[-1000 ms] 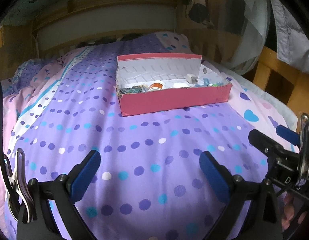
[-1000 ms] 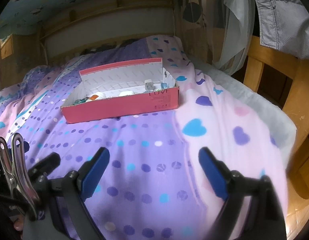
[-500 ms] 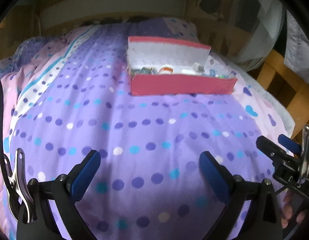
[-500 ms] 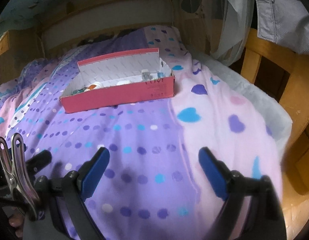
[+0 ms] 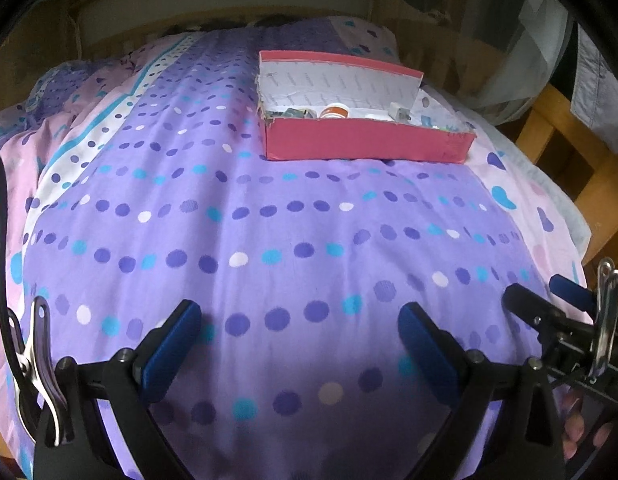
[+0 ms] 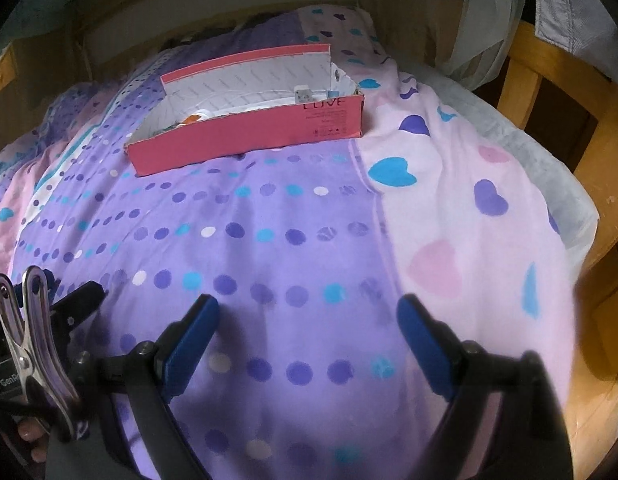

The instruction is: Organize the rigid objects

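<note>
Pink box (image 5: 365, 148) on quilt (image 5: 269, 240); grippers apart

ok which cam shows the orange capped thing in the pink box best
The left wrist view. There the orange-capped item rises clearly above the near wall of the pink box, among other small items. In the right wrist view only a sliver of orange peeks over the wall.

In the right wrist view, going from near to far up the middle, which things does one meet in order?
Right gripper → purple dotted blanket → pink box → wooden headboard.
</note>
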Demonstrator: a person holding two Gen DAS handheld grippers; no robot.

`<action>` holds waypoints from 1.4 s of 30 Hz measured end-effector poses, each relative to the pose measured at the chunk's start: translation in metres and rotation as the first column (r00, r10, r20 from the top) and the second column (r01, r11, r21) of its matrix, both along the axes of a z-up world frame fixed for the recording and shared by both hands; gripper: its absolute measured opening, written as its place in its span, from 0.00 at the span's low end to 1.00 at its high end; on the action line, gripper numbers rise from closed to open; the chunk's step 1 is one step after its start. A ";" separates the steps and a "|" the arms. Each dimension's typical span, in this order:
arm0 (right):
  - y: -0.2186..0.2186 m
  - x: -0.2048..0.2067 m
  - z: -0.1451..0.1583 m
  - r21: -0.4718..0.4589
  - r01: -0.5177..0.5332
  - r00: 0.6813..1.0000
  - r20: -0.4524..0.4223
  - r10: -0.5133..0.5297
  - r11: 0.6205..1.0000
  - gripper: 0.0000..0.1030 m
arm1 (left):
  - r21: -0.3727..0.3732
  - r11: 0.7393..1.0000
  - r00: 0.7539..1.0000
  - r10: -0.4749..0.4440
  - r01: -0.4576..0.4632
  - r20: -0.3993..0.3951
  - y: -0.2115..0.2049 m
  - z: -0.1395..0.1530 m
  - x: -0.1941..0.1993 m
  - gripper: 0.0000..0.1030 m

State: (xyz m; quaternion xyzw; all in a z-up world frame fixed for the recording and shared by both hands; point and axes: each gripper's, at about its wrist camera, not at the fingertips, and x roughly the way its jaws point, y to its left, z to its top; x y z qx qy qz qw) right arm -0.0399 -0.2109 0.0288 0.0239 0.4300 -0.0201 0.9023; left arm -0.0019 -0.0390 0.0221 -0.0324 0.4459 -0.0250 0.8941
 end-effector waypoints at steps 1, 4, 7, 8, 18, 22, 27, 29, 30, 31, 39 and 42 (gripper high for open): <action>0.000 -0.001 0.000 0.001 0.000 1.000 -0.002 0.000 1.000 0.90 | 0.000 1.000 1.000 0.000 0.000 -0.005 0.000 0.000 -0.001 0.98; 0.000 -0.005 0.003 0.005 -0.007 1.000 -0.006 0.007 1.000 0.90 | 0.001 1.000 1.000 0.002 -0.002 -0.028 -0.002 0.002 -0.005 0.98; 0.003 -0.010 0.009 0.004 -0.016 1.000 -0.008 0.016 1.000 0.90 | -0.018 1.000 0.999 0.004 -0.005 -0.044 -0.003 0.006 -0.010 0.98; 0.004 -0.012 0.011 0.003 -0.017 1.000 -0.008 0.017 1.000 0.90 | -0.018 1.000 0.999 0.005 -0.006 -0.044 -0.003 0.009 -0.012 0.98; 0.002 -0.023 0.030 0.008 -0.003 1.000 -0.017 0.003 1.000 0.90 | -0.018 0.999 0.999 0.034 -0.034 -0.036 -0.001 0.034 -0.028 0.98; 0.003 -0.027 0.039 0.009 0.000 1.000 -0.002 0.000 1.000 0.90 | -0.017 0.999 0.999 0.033 -0.034 -0.028 -0.002 0.037 -0.031 0.98; 0.005 -0.029 0.040 0.006 -0.006 1.000 -0.002 0.006 1.000 0.90 | -0.012 1.000 0.999 0.028 -0.028 -0.027 -0.005 0.038 -0.032 0.98; 0.005 -0.028 0.040 0.011 -0.009 1.000 -0.006 0.009 1.000 0.90 | -0.015 0.999 0.999 0.028 -0.029 -0.020 -0.006 0.039 -0.033 0.98; 0.005 -0.028 0.040 0.012 -0.009 1.000 -0.007 0.009 1.000 0.90 | -0.014 1.000 0.999 0.028 -0.028 -0.018 -0.006 0.040 -0.033 0.98; 0.005 -0.029 0.040 0.011 -0.007 1.000 -0.004 0.007 1.000 0.90 | -0.012 1.000 1.000 0.028 -0.028 -0.013 -0.007 0.041 -0.034 0.98; 0.006 -0.033 0.046 0.016 -0.007 1.000 0.015 0.006 1.000 0.90 | 0.002 1.000 1.000 0.024 -0.024 0.019 -0.008 0.054 -0.043 0.98; 0.008 -0.037 0.051 0.013 -0.010 1.000 0.022 0.010 1.000 0.90 | -0.004 1.000 1.000 0.015 -0.015 0.014 -0.010 0.058 -0.046 0.98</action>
